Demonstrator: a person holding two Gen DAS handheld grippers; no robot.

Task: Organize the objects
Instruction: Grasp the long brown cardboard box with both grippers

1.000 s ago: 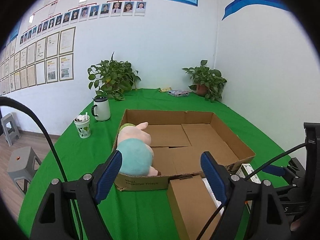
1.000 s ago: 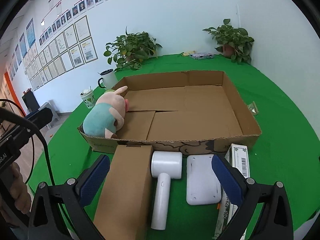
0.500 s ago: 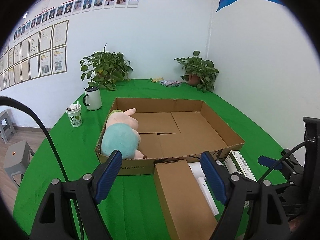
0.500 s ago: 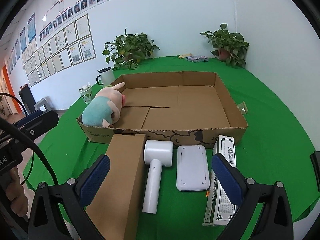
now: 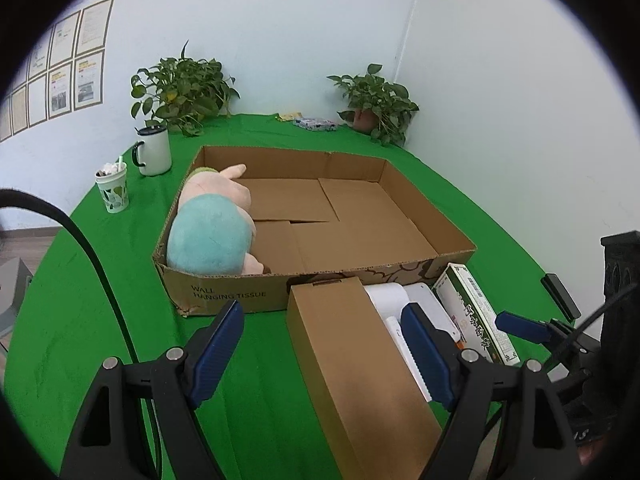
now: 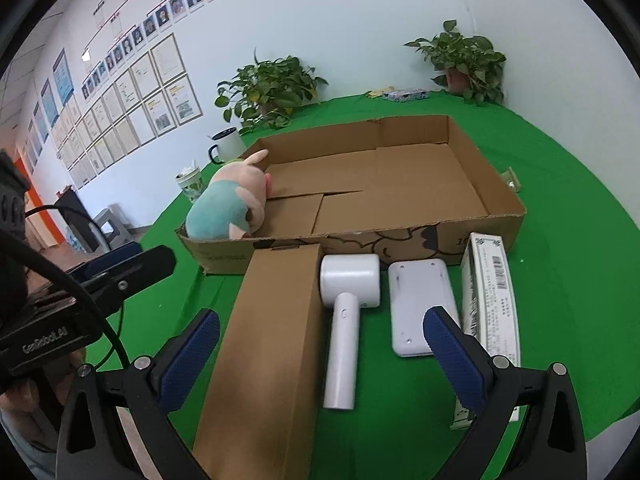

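Your left gripper is spread wide, nothing between the blue pads; it hangs over the near end of the long brown carton. Your right gripper is equally wide and empty, above that carton and the white handheld device.

Open cardboard tray sits on the green table cloth, shallow walls, floor flaps meeting unevenly, "WALL HANGING TISSUE" printed on the near wall. Plush pig lies in its near-left corner, against the left wall: teal body, pale pink head and limbs, ear poking above the rim.

Four items lined up just outside the tray's near wall, left to right in the right wrist view: plain brown carton, closed, end butting the tray; white device with cylindrical head and straight handle, beside the carton; flat white rounded-rectangle unit; narrow white box with a barcode, green print visible on it from the left wrist.

Beyond the tray's left side stand a white mug and a patterned paper cup.
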